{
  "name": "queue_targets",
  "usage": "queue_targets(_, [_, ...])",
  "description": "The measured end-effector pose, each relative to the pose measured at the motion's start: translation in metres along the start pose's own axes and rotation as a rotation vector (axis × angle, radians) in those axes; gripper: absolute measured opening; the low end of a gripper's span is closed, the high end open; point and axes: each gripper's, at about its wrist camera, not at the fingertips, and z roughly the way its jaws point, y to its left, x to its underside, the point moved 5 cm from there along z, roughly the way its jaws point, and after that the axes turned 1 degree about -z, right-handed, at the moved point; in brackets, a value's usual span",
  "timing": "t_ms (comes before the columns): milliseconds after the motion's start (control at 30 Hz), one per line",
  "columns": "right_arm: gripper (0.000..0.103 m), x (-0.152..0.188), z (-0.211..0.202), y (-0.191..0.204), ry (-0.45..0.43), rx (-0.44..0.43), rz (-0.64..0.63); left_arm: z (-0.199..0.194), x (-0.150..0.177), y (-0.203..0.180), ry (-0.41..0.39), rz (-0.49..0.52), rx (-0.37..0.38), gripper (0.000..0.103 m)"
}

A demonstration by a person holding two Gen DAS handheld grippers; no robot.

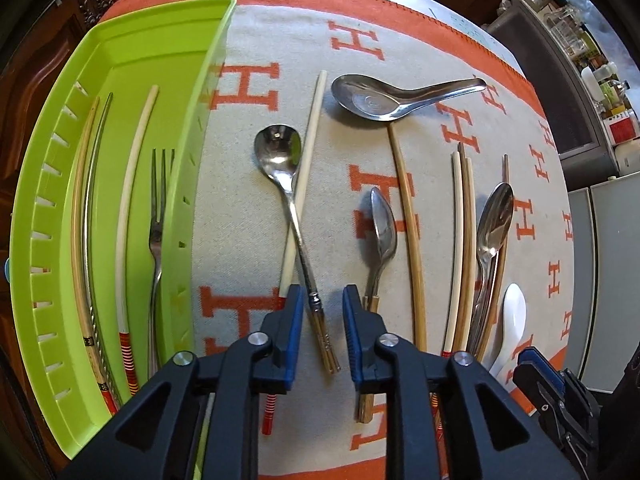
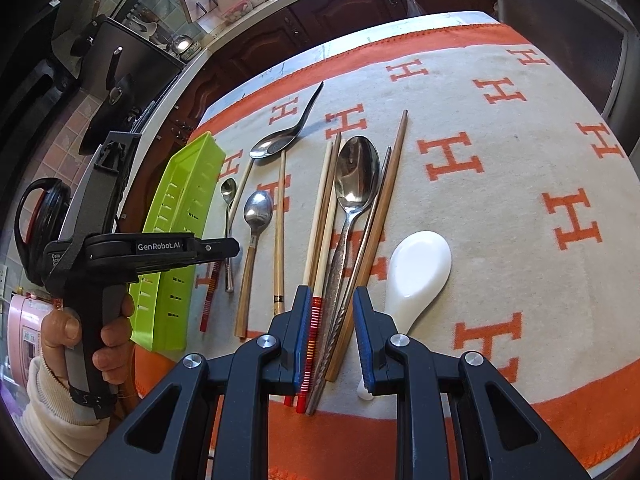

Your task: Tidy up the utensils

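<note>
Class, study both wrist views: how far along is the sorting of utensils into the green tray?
Done: the green tray already holds a fork and several chopsticks. In hand: nothing; the left gripper stands open over a small spoon's handle. Left: the other spoons, the white spoon and the loose chopsticks on the cloth.

A bench (image 2: 256, 80) is carrying a cream blanket (image 1: 312, 40) with orange H letters and an orange border, and that blanket is covering most of it. Lying on the blanket are a lime green tray (image 1: 188, 184) at the left, a wide steel soup spoon (image 1: 372, 98), three slimmer steel spoons, a white ceramic spoon (image 2: 416, 272) and several chopsticks, most of them running roughly parallel.
</note>
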Motion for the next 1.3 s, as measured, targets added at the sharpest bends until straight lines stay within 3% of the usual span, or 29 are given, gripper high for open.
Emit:
queue_targets(200, [0.021, 0.001, 0.003, -0.003, 0.006, -0.003, 0.013, 0.002, -0.006, -0.017, -0.07, 0.044, -0.076, 0.025])
queue_targets(333, [0.021, 0.001, 0.003, -0.004, 0.008, -0.006, 0.019, 0.001, -0.004, -0.024, -0.149, 0.096, -0.154, 0.007])
queue_targets(733, [0.021, 0.003, 0.001, 0.002, 0.009, -0.007, 0.009, -0.025, 0.012, -0.013, -0.257, 0.124, -0.189, 0.003])
queue_targets(1300, [0.021, 0.011, -0.005, 0.031, 0.01, -0.003, -0.048, -0.079, 0.032, 0.003, -0.374, 0.127, -0.175, 0.0])
